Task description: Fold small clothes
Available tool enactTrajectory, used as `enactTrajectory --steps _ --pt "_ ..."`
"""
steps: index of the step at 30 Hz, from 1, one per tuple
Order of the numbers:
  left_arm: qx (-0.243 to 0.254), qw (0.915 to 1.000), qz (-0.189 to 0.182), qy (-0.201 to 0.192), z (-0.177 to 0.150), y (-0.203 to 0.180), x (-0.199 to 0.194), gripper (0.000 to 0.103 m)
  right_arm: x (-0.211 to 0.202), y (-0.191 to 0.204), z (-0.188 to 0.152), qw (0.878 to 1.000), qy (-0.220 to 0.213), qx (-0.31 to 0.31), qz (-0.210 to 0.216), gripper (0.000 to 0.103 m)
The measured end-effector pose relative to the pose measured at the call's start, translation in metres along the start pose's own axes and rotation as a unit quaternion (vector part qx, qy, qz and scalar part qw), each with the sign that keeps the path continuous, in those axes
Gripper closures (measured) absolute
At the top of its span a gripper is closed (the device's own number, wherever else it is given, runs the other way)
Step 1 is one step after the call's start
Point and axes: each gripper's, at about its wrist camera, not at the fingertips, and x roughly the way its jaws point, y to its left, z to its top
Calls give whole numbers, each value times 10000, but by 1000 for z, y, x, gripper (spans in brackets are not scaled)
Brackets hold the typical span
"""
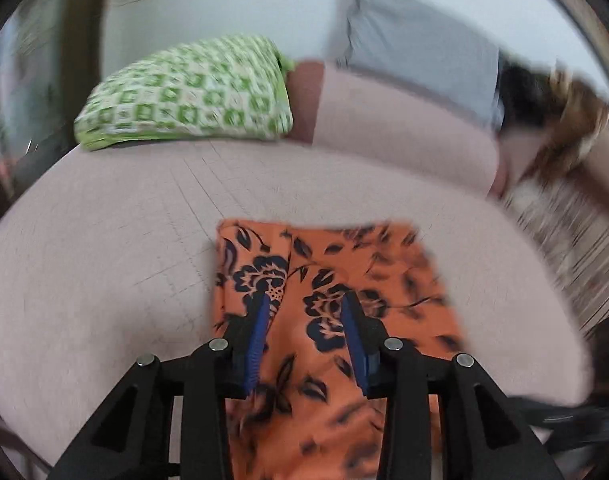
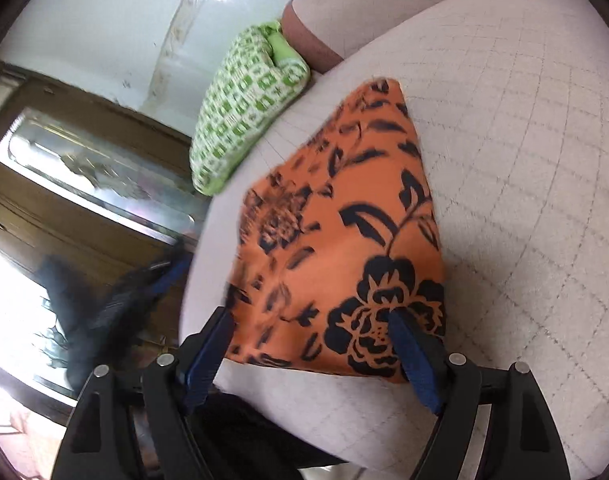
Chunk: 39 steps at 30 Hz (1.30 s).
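Lying near orange cloth (image 1: 336, 300): green pillow (image 1: 184, 96), bed (image 1: 104, 260).

Two wrist cameras, both tilted down over the bed (image 1: 104, 240).
Each looks forward along its own fingers, close above the orange cloth (image 1: 344, 280); both share that cloth, the green pillow (image 2: 244, 112) beyond it and the bed.

Orange floral cloth (image 1: 328, 280): near part cut off by the left wrist view's bottom edge, partly hidden behind the left gripper (image 1: 306, 300). Right-hand objects in that view smeared by blur, unidentifiable. Dark shape (image 2: 116, 304) beyond the bed's (image 2: 524, 160) left edge: blurred, unidentifiable.
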Motion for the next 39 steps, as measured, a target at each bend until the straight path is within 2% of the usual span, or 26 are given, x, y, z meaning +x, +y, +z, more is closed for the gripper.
enactTrajectory --steps 2,3,4,6,8,9,10,11,12,14,15,17,19,21,22,23,25,27,28,29,31,33,34,36,38,39 --pt "65 9971 231 726 -12 6 43 65 -11 -1 13 9999 -85 -70 -116 21" --pt "34 9964 282 794 -18 8 50 63 -13 -5 19 9997 -115 -36 -200 21" --pt "193 9978 318 556 -24 7 46 63 -13 -11 25 9995 -133 52 -269 21" --pt "359 9975 393 472 -27 3 42 63 0 -32 38 9987 19 409 -293 21" --pt "294 9980 302 462 -28 8 41 62 23 -55 44 9948 415 928 -104 20" --pt "232 9985 233 444 -29 11 40 62 37 -60 43 9909 687 1143 176 23" --pt "181 9987 184 432 -29 12 40 62 46 -60 42 9873 857 1245 489 32" --pt "169 9988 169 427 -29 14 42 62 46 -54 43 9911 725 1076 297 57" --pt "174 9989 144 421 -30 14 41 62 43 -51 43 9931 630 984 95 71" --pt "204 9988 149 418 -28 8 50 62 43 -57 37 9929 590 1020 -156 74" --pt "244 9987 186 403 -30 6 48 62 49 -62 29 9922 678 963 -420 74" --pt "257 9987 218 378 -29 4 48 62 52 -59 31 9926 731 866 -441 73" --pt "200 9989 159 381 -29 7 47 62 49 -43 41 9940 835 609 -364 65" --pt "153 9991 109 380 -29 9 45 62 43 -35 54 9938 908 583 -275 46" --pt "138 9991 97 380 -28 10 46 62 39 -35 59 9944 828 618 -238 26" --pt "144 9991 111 376 -28 10 46 62 35 -36 68 9955 593 680 -274 18" --pt "150 9991 112 374 -29 9 47 62 38 -39 83 9958 394 723 -399 18" --pt "134 9992 86 378 -29 10 46 62 56 -49 98 9946 443 914 -212 18" --pt "115 9992 65 380 -28 11 47 62 67 -55 102 9928 580 1042 -148 35" --pt "97 9992 44 386 -28 12 48 62 81 -58 103 9907 835 1070 -131 69" --pt "84 9992 22 393 -27 13 48 62 85 -48 100 9912 815 932 -474 75" --pt "52 9992 25 392 -26 13 48 62 69 -10 99 9947 465 165 -902 76" --pt "23 9992 30 402 -26 13 50 62 67 -4 98 9943 341 56 -1005 76" --pt "58 9991 62 411 -25 11 51 62 92 -30 93 9874 809 378 -1305 67" --pt "30 9992 22 401 -25 13 50 62 89 -54 95 9877 773 1108 -789 44" --pt "-11 9992 -24 404 -25 15 50 62 84 -52 98 9878 752 1125 -769 42"
